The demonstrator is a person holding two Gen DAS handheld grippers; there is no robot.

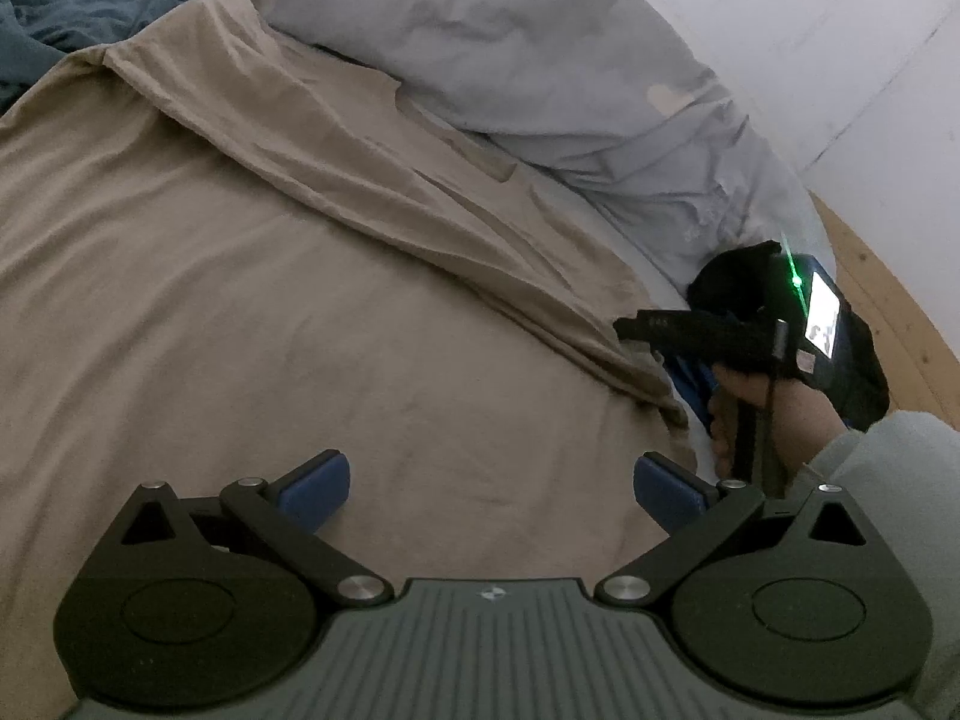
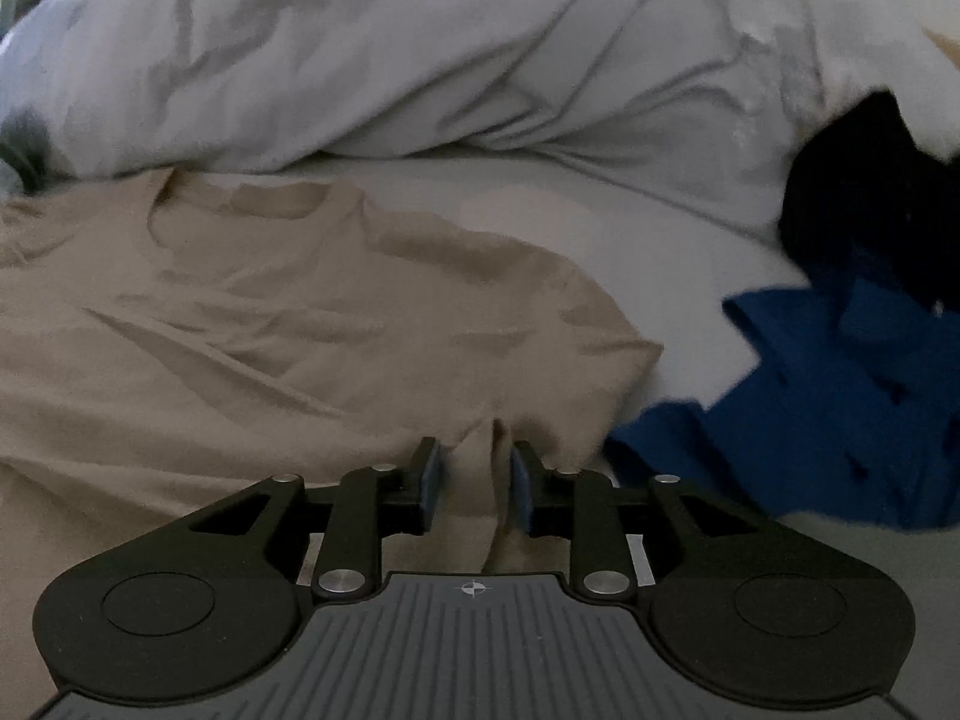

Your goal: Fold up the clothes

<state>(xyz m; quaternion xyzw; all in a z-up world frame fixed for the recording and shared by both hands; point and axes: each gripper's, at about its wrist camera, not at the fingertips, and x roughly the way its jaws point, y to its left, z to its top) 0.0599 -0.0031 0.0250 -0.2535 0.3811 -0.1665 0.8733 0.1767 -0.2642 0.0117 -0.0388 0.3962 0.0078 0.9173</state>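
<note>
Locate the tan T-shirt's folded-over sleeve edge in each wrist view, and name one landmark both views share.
Left wrist view: the tan T-shirt's folded-over sleeve edge lies right of centre, at the right gripper, beyond the wide-open left gripper.
Right wrist view: the same edge stands as a ridge at bottom centre, between the right gripper's parted pads, not pressed.
Shared landmark: the crumpled pale grey-blue duvet behind the shirt.

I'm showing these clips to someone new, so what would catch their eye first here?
Most likely the big tan shirt spread over the bed, one side folded in across the middle. Next, the right gripper at the shirt's near edge, a pinched ridge of tan cloth standing between its slightly parted jaws, with the left gripper wide open above flat fabric. Behind lies a rumpled pale duvet, and a blue garment sits to the right.
</note>
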